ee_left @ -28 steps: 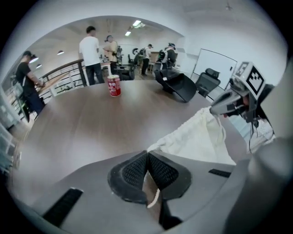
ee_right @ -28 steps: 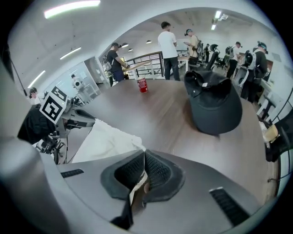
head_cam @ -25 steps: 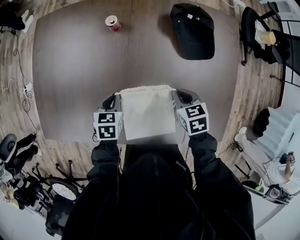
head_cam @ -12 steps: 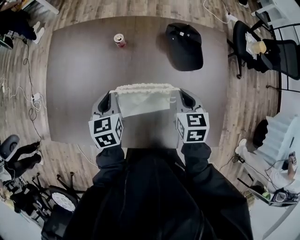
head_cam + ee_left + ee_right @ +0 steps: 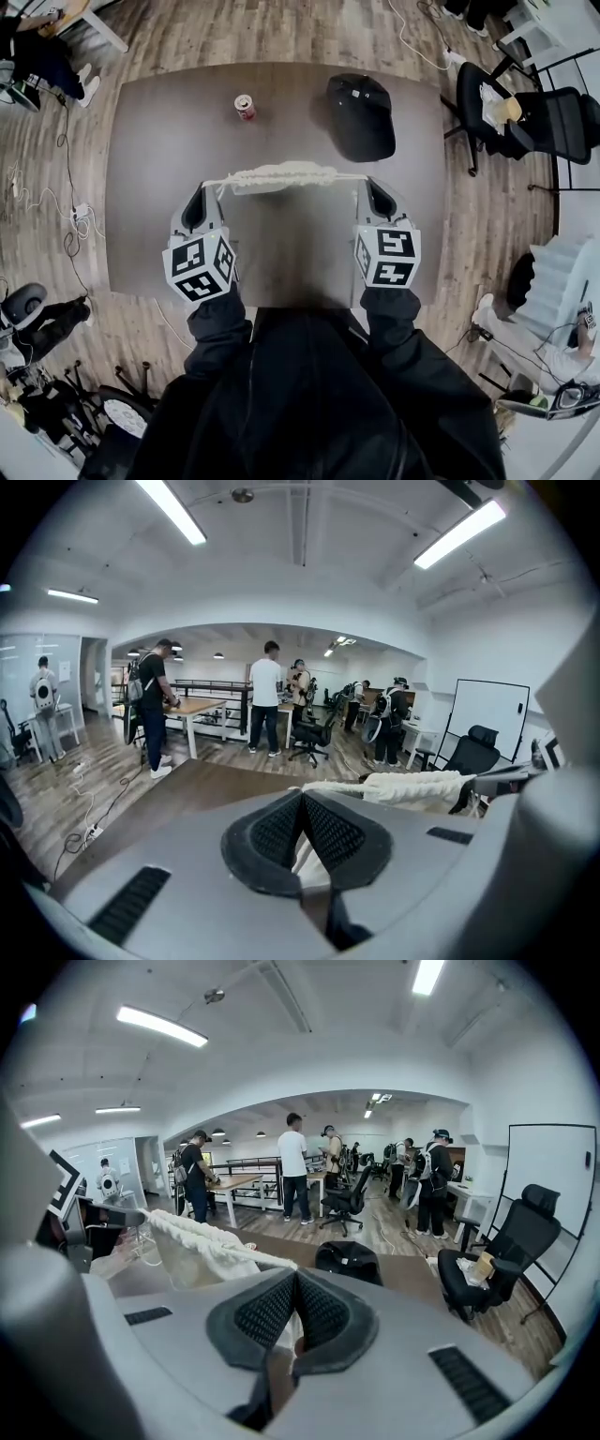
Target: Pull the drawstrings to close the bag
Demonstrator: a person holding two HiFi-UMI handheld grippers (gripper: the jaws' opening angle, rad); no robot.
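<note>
The white cloth bag [image 5: 278, 175] hangs in the air above the brown table [image 5: 281, 258], its mouth gathered into a narrow ruffled band. A drawstring [image 5: 217, 183] runs taut from each end of the band to a gripper. My left gripper [image 5: 202, 193] is shut on the left drawstring, which shows white between its pads [image 5: 302, 797]. My right gripper [image 5: 373, 189] is shut on the right drawstring [image 5: 239, 1258]. The left gripper view has the bunched bag [image 5: 412, 786] to its right. In the right gripper view the bag [image 5: 202, 1241] is on the left.
A black cap [image 5: 361, 117] lies at the far right of the table and a drink can [image 5: 245, 106] stands at the far left. Office chairs [image 5: 525, 122] stand to the right of the table. Several people stand at desks in the background [image 5: 267, 710].
Both grippers rose and spread apart with the drawstrings. The bag left the table, and its open flat mouth drew together into a tight ruffled band.
</note>
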